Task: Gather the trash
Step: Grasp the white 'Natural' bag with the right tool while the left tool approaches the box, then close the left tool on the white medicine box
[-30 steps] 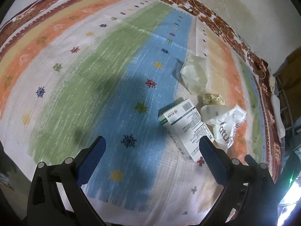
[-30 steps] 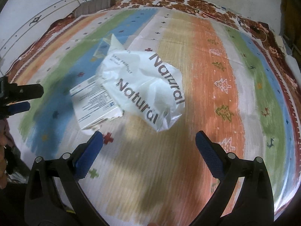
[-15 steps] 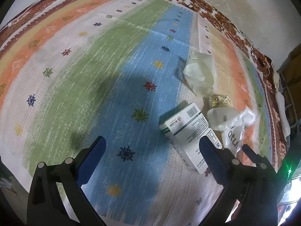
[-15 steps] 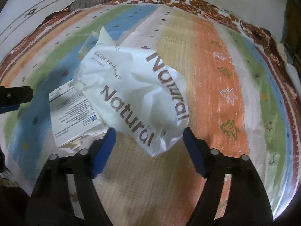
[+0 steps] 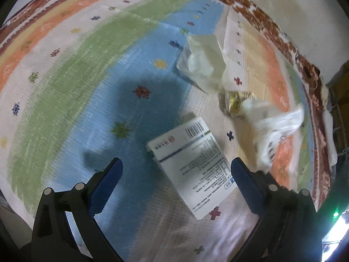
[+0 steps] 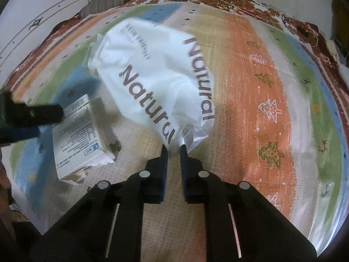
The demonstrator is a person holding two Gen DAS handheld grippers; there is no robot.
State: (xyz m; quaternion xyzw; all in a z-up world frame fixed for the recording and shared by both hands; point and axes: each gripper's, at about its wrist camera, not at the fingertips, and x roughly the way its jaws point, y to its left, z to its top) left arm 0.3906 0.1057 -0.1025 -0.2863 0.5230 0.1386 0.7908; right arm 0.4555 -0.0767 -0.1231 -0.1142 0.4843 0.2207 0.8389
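Pinching one white bag [image 6: 157,83], right jaws closed, left jaws wide, one carton [image 5: 192,163].

**Striped cloth under dim light**

A woven cloth [image 6: 246,69] in orange, green, blue and cream bands covers the surface, its border [image 5: 272,32] a rust-red floral print. Pale wall [image 5: 294,4] rises behind. A grey ribbed roll [image 6: 104,2] lies at the far edge.

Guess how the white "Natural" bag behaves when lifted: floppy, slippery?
Probably floppy: the bag is crumpled film, pinched by one corner in the right gripper. Likely very light. Glossy plastic might slip, so keep the pinch firm.
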